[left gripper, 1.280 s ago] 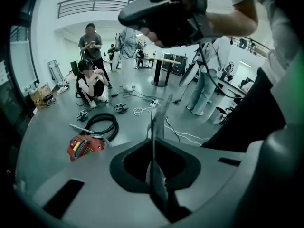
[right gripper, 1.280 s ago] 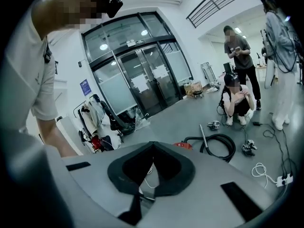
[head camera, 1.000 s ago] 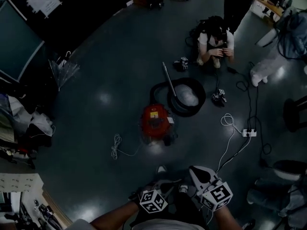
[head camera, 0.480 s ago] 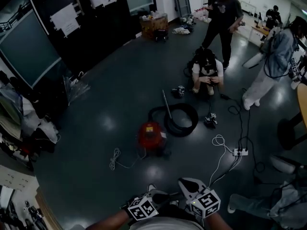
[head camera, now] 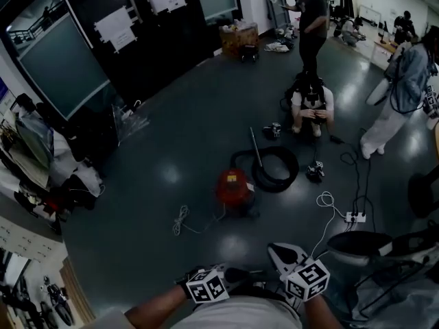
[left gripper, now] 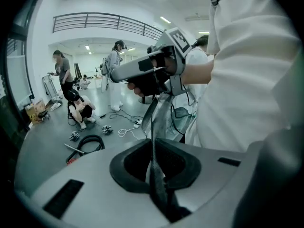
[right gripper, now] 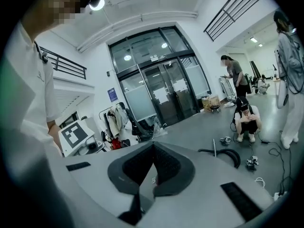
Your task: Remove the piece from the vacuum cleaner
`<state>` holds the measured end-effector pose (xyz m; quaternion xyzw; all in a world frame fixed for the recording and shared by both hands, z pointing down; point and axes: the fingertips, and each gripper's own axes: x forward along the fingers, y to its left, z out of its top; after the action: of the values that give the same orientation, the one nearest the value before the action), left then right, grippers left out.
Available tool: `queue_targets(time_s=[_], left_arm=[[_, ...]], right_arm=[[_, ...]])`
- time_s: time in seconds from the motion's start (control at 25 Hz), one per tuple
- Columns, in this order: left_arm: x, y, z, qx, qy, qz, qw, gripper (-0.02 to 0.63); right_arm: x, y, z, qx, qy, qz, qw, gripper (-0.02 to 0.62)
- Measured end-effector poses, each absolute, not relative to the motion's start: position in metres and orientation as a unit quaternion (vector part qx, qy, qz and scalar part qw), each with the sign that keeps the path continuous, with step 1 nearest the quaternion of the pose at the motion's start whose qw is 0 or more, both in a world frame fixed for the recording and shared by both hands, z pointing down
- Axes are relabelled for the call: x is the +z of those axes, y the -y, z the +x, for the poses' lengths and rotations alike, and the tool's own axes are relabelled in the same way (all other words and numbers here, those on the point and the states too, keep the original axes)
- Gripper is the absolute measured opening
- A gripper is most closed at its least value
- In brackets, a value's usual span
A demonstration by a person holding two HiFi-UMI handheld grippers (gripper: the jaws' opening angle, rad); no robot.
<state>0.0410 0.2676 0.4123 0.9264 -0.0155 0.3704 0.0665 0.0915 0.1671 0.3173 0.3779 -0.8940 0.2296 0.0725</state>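
**Left gripper view**
- left gripper [left gripper: 154, 127]: the jaws are closed together and nothing is held between them.
- vacuum cleaner [left gripper: 70, 161]: only a red edge is seen on the floor, far past the jaws. The rest seems to be hidden by the gripper body.
- hose [left gripper: 91, 143]: a black coil is laid just beside the vacuum cleaner.

**Right gripper view**
- right gripper [right gripper: 153, 146]: the jaw tips are met and nothing is gripped.
- metal tube [right gripper: 214, 148]: it is laid across the hose coil, far past the jaws.

**Head view**
- vacuum cleaner: the red body is stood on the dark floor, well apart from both grippers.
- hose: it is coiled at the right of the vacuum cleaner, close against it.
- metal tube: it is laid over the coil and pointed away from the vacuum cleaner. It is not touched by either gripper.
- white cord [head camera: 182, 219]: it is laid near the vacuum cleaner, at its left.
- crouching person [head camera: 310, 108]: this person is seen beyond the vacuum cleaner, past the hose.
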Motion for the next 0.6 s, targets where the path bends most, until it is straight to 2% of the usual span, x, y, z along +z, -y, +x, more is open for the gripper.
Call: queue_targets(time_s=[0.6], left_arm=[[0.403, -0.276, 0.024, 0.363, -0.031, 0.930, 0.045, 0.031]], right_arm=[[0.305, -0.182, 0.062, 0.203, 0.895, 0.384, 0.101, 0.014]])
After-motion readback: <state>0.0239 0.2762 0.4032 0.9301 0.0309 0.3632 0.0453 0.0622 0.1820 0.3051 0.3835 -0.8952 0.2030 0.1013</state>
